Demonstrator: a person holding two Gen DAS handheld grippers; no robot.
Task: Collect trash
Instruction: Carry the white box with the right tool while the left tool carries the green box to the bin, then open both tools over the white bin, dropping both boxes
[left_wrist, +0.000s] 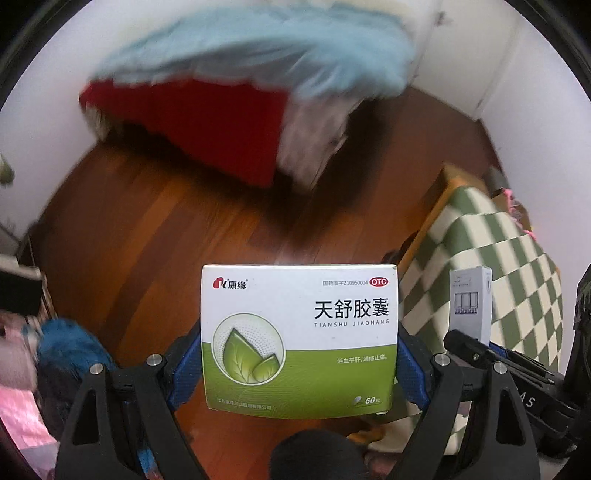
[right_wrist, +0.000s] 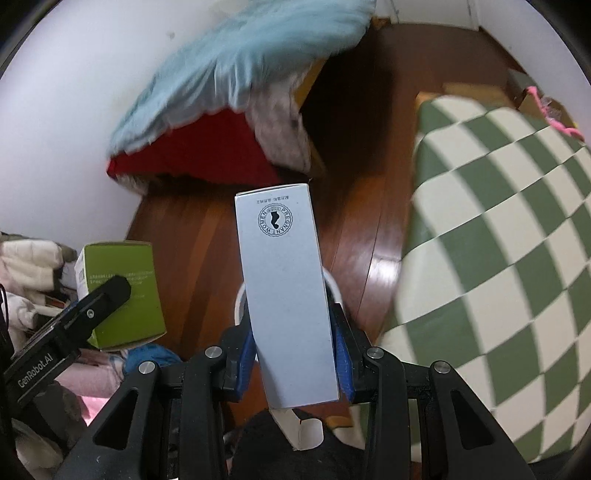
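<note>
In the left wrist view, the left gripper (left_wrist: 299, 363) is angled steeply down over the wooden floor (left_wrist: 155, 229), its blue pads spread wide and pressed on both sides of a green-and-white medicine box (left_wrist: 299, 339). To the right of that box, the checkered cloth (left_wrist: 509, 266) is seen

In the right wrist view, the right gripper (right_wrist: 295, 354) is likewise tipped down, its jaws drawn close and clamped on a tall grey carton (right_wrist: 284, 291). Left of the carton, the green box is seen
</note>
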